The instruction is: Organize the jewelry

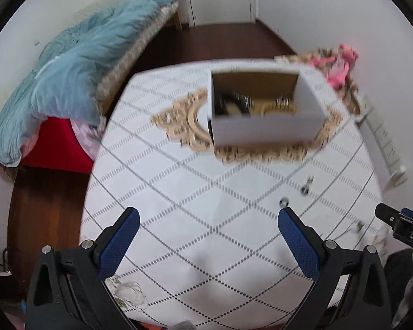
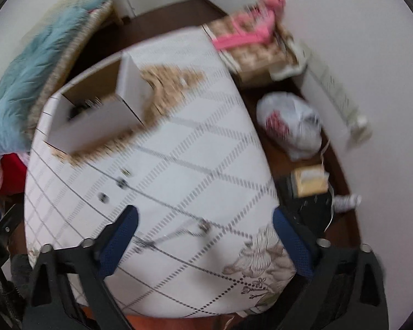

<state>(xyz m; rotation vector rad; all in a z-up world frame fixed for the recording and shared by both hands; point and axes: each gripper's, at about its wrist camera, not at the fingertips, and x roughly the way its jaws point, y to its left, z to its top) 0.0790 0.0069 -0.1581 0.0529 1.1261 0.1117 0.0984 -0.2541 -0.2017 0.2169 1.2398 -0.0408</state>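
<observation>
Room: white walls, dark wood floor, a bed at the left heaped with a pale blue blanket (image 1: 77, 66).

Bench (image 1: 206, 233): covered in a white cloth printed with a grey dashed diamond grid and a floral motif at one near corner.

Item 1. White cardboard box (image 1: 264, 129), open-topped, brown inside, standing toward the far end of the bench on an ornate gold-framed tray (image 1: 184, 121) whose frame shows around the box on all sides. Jewelry (image 1: 261, 104) lies inside: dark and gold pieces, too blurred to tell apart.

Item 2. Three small loose pieces on the cloth (image 1: 307, 187), silver-toned, in a short diagonal row between the box and the near edge; kind not discernible.

Item 3. Thin chain necklace (image 2: 176, 233), lying loose on the cloth near the front edge, between the fingers of the right gripper in its own view.

Item 4. Left gripper (image 1: 209, 228): blue-padded fingers spread wide, nothing between them, raised over the near part of the bench.

Item 5. Right gripper (image 2: 205, 228): fingers likewise wide apart and holding nothing, above the necklace; contact cannot be judged through blur.

Off the bench, right side: pink fabric (image 2: 250, 30) on a patterned box, a white plastic bag (image 2: 294, 126) on the floor, a small tan carton (image 2: 309, 180).
</observation>
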